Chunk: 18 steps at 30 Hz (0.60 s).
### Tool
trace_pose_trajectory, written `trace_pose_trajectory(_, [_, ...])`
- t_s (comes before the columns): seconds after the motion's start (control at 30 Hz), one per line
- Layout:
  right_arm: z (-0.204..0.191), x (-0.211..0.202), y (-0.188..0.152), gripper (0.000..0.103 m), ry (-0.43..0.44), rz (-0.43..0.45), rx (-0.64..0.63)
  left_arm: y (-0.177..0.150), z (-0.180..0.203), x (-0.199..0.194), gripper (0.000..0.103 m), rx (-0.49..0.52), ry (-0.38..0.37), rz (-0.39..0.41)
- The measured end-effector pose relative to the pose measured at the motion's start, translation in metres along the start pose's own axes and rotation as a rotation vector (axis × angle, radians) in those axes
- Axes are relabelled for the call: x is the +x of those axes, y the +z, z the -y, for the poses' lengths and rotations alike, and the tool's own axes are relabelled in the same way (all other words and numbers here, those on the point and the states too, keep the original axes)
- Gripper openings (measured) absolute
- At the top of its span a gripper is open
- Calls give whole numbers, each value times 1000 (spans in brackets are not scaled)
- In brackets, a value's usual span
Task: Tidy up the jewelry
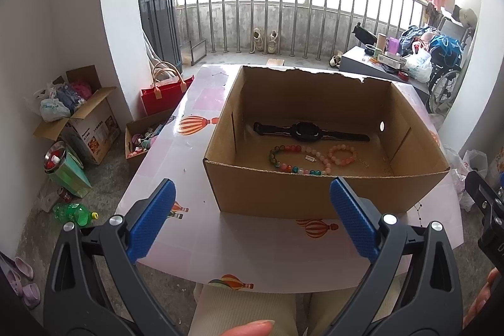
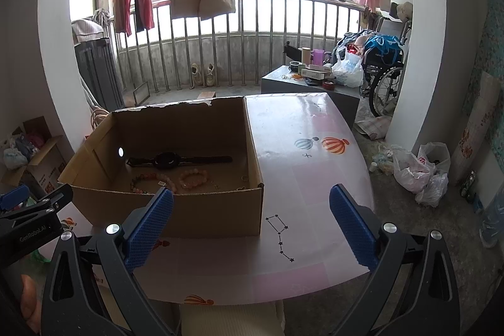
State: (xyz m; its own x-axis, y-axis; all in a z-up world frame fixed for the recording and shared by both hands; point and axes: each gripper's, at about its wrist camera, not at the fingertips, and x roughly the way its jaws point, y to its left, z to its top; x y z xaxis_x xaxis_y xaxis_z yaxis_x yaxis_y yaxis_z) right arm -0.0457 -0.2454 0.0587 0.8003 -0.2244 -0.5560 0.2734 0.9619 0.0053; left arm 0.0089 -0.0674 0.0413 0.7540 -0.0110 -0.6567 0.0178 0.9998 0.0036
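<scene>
From the left wrist we see our left gripper (image 1: pixel 252 219) spread wide and empty above the table (image 1: pixel 195 172), just short of the cardboard box (image 1: pixel 283 194). Inside the box lie a black watch (image 1: pixel 307 131), a long multicoloured bead bracelet (image 1: pixel 293 161) and a smaller pink bead bracelet (image 1: pixel 342 154) beside it.

From the right wrist, our right gripper (image 2: pixel 252 225) also gapes open, holding nothing, over the table near the box's front right corner. The watch and bracelets rest on the box floor.
</scene>
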Motion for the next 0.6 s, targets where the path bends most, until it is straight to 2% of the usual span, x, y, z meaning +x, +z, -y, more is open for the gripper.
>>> trace_pose_trajectory(0.6, [4,4,-5,97,-4,-9,10,2,-7,0,95,23,12,-8])
